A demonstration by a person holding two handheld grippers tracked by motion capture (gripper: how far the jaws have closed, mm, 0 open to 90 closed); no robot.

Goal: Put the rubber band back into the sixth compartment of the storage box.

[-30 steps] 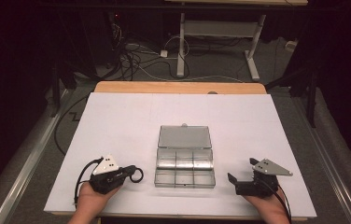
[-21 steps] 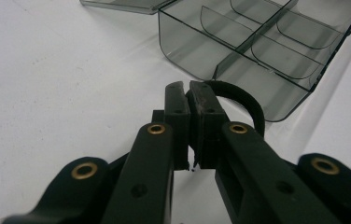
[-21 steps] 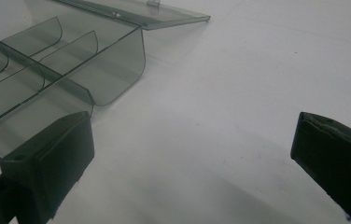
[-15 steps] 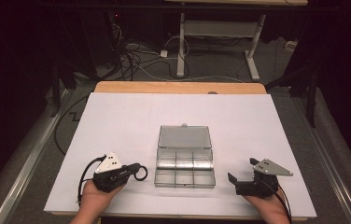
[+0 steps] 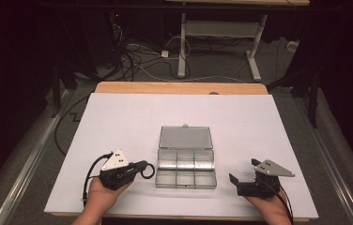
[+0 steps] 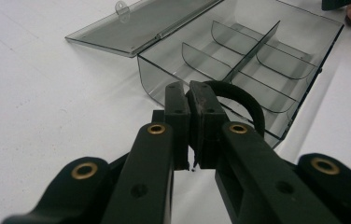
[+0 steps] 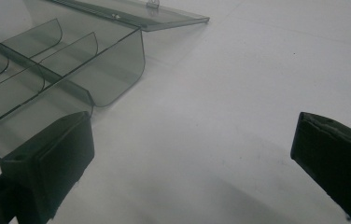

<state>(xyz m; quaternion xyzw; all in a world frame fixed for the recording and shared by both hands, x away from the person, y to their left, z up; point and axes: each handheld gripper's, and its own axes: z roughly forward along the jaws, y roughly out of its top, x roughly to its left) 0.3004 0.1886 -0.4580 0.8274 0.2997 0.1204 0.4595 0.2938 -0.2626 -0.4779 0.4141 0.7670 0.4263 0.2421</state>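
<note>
White sheeting covers your table (image 5: 118,122), and one clear box (image 5: 186,168) sits low in the middle of the high view, its lid (image 5: 185,138) thrown back flat so all six empty compartments lie open from above. Your left gripper (image 5: 142,169), at lower left just beside the box, is clenched on one black band (image 6: 239,95), carried by its edge, probably to be dropped into a compartment. Your right gripper (image 5: 244,174), lower right, waits with its jaws spread and empty.

black left gripper (image 5: 142,169), brass screws; grey plates
</note>
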